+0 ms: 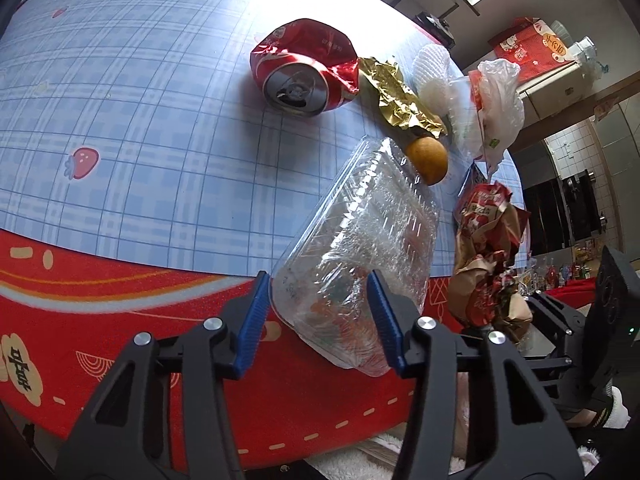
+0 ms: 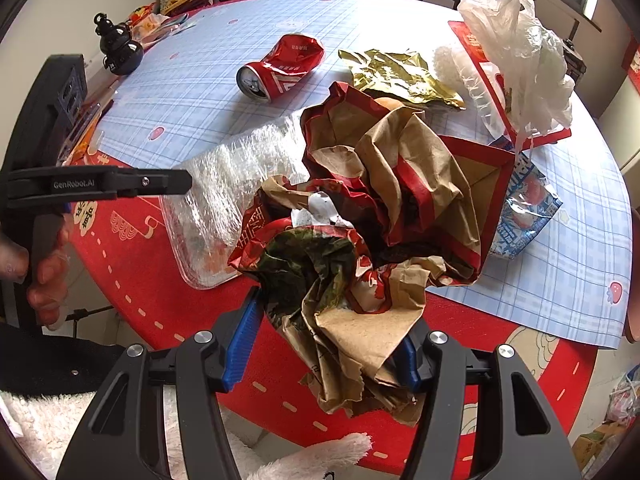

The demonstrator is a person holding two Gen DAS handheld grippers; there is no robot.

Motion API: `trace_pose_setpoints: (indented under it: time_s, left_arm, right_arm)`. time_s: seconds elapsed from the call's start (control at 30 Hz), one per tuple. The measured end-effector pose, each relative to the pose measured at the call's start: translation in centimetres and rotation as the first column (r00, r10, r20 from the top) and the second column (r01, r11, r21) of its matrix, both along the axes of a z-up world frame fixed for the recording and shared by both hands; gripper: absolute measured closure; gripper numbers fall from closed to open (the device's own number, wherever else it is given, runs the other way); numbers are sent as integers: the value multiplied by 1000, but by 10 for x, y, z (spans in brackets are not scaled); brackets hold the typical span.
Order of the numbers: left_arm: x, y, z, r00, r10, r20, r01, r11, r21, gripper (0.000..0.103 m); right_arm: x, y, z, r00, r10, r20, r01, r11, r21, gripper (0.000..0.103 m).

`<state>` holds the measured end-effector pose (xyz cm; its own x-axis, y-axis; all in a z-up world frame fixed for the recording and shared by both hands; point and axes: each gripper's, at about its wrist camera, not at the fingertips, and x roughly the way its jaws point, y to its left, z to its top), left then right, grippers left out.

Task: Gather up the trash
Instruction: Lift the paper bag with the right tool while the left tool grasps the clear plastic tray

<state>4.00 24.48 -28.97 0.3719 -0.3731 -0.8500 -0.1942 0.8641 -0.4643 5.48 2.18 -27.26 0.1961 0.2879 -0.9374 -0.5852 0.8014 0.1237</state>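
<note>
Trash is split between both hands. The left hand-held gripper (image 1: 318, 320) has its blue pads pressed against the near end of a clear, crinkled plastic clamshell box (image 1: 360, 252), which pokes out over the edge of the round counter (image 1: 120, 120) with its blue plaid cloth. The right hand-held gripper (image 2: 332, 344) is clamped, roughly half open, on a bulky wad of crumpled brown-and-red paper wrapping (image 2: 380, 208) held above the counter edge.

Still lying on the cloth are a crushed red soda can (image 1: 304, 68), a crumpled gold foil wrapper (image 1: 396, 96), a small orange fruit (image 1: 428, 160), a white plastic bag (image 2: 520, 52) and a blue-and-white snack packet (image 2: 520, 208).

The risks, as I judge them: the thin box could buckle or slide out of the pads, since the hold is only on one end. The loose wad could shed pieces or snag its neighbours. The fruit, just beside the box, could roll off if nudged.
</note>
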Motion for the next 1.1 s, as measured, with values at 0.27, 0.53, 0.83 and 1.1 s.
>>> trace_pose_setpoints:
  time_s: [0.27,0.53,0.83,1.1]
  left_arm:
    - [1,-7,31,997,-36,66,37,999,-1,51]
    - [2,-19,37,992,-94,83,97,994,-40,46]
    - [16,-34,15,988,-149,46,153,982,-107,63]
    - [18,-34,43,968,-203,148,224,964,-140,80]
  right_arm:
    - [0,2,-9,999,5,-38,-4,1000,1,45]
    - [3,-2,-11,999,-12,-43,13,1000,7,45]
    - [4,-10,-8,999,-35,-42,35,999,12,45]
    - [7,-32,9,993,-120,18,119,992,32,45]
